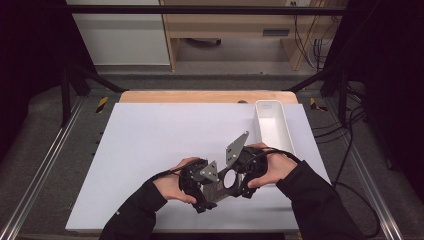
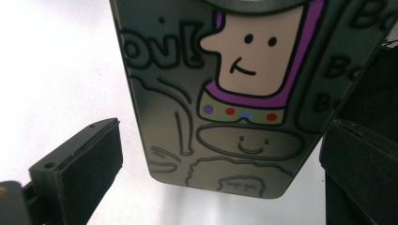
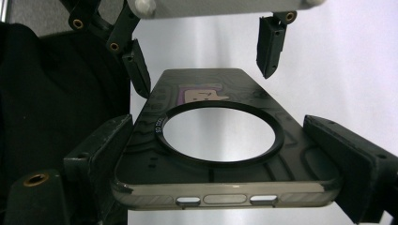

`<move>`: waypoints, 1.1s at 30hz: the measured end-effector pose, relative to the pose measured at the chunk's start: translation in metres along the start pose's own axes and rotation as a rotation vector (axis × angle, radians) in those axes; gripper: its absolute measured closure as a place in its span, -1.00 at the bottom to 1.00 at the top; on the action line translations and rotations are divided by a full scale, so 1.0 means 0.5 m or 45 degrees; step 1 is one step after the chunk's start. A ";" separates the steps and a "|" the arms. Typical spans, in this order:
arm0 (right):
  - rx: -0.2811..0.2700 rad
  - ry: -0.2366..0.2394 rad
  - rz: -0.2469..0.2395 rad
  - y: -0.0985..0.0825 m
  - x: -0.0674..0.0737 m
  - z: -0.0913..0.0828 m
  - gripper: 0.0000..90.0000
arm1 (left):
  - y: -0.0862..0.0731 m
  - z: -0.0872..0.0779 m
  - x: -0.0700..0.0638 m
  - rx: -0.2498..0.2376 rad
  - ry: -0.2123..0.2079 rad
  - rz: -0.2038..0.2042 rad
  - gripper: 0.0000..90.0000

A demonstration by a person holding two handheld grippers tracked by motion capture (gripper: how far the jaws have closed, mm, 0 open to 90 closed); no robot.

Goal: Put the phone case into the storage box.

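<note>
A dark translucent phone case with cartoon drawings and a round ring is held above the white table, low and near the front edge. In the right gripper view the case lies flat between my right gripper, whose two jaws press on its long sides. My left gripper faces it from the far end, jaws spread on either side of the case. In the left gripper view the case hangs between the jaws of my left gripper, with a clear gap on the left side.
A long white bin stands at the table's right side, just beyond my right hand. The white sheet covers the table; a wooden edge shows at the back. Metal frame rails run along both sides.
</note>
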State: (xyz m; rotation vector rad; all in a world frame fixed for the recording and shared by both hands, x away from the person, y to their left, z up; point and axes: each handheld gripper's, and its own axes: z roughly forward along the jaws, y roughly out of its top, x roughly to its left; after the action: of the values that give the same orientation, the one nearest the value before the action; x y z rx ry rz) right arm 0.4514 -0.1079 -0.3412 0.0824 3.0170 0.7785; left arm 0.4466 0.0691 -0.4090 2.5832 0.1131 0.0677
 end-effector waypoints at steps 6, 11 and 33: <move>0.030 -0.006 0.007 0.008 -0.002 0.003 -0.73 | 0.004 0.007 0.002 0.013 -0.005 0.005 -1.00; 0.058 -0.004 0.005 0.016 -0.002 0.005 -0.73 | 0.008 0.013 0.002 0.018 -0.004 0.004 -0.98; 0.122 0.006 -0.019 0.034 0.005 0.010 -0.72 | 0.018 0.035 0.001 0.082 -0.042 0.036 -0.76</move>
State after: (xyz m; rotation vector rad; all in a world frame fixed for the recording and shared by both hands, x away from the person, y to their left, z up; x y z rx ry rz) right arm 0.4501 -0.0906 -0.3375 0.0598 3.0547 0.6338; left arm 0.4489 0.0525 -0.4189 2.6491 0.0680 0.0324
